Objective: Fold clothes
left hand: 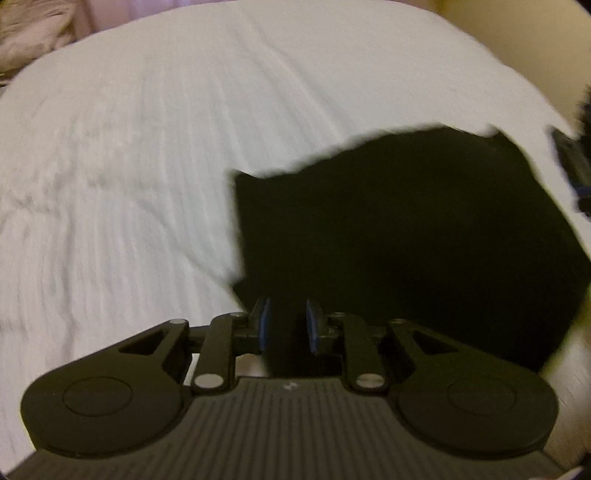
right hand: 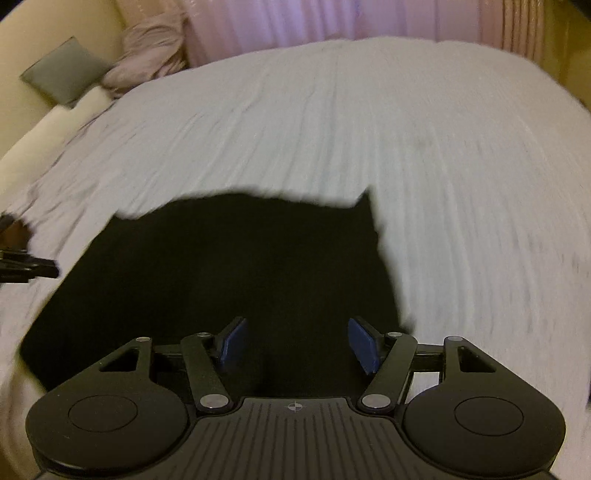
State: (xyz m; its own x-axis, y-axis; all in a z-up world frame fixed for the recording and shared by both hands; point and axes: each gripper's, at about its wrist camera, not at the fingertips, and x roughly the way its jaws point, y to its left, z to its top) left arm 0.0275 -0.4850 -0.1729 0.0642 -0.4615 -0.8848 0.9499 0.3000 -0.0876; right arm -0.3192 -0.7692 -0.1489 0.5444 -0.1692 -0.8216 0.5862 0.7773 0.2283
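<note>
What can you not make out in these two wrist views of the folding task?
- Black garment: type and folds lost in darkness and blur, both views.
- Its near edge: hidden behind the right gripper, right wrist view.
- Left gripper: whether it pinches cloth, unclear, left wrist view.

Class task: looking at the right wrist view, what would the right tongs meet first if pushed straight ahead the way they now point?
Most likely the black garment: the right tongs stand open directly over it, with the white bedcover beyond. Depth is unclear.

White ribbed bedspread (right hand: 369, 129), pink curtains (right hand: 295, 29), grey cushion (right hand: 62, 70) behind.
</note>
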